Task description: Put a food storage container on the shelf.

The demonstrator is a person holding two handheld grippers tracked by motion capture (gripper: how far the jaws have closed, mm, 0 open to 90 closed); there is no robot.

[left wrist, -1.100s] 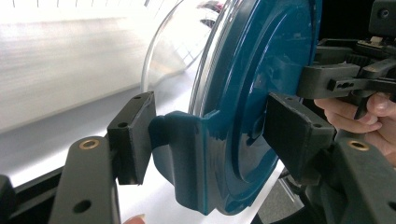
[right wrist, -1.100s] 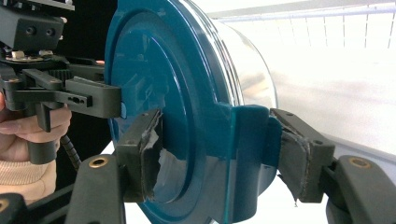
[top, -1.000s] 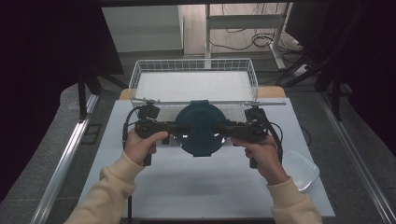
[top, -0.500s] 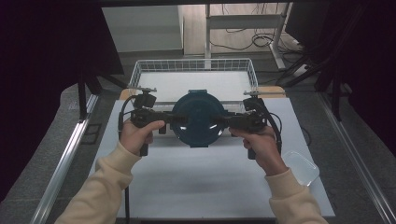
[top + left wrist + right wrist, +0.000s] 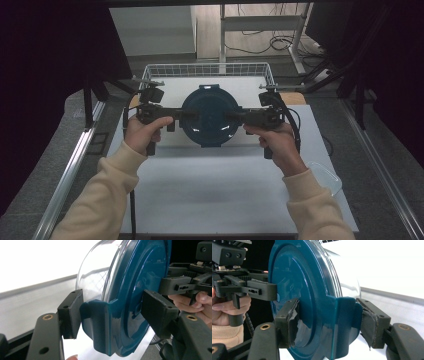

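A round container (image 5: 210, 115) with a dark blue lid and a clear bowl hangs in the air between both grippers, above the white table, lid facing up. My left gripper (image 5: 187, 116) is shut on the blue latch tab at its left side, my right gripper (image 5: 232, 116) on the tab at its right. In the left gripper view the jaws (image 5: 112, 315) clamp the tab and lid edge of the container (image 5: 140, 277), with the other gripper (image 5: 185, 285) behind. In the right gripper view the worn pads (image 5: 329, 325) squeeze the container (image 5: 299, 277).
A white wire basket (image 5: 205, 70) stands at the far edge of the table, just beyond the container. A clear plastic tub (image 5: 325, 175) lies at the table's right edge. The white table top (image 5: 215, 195) is flanked by metal rails.
Both hands have lifted the container and carried it away from the person, toward the wire basket. The grips on both tabs look unchanged.
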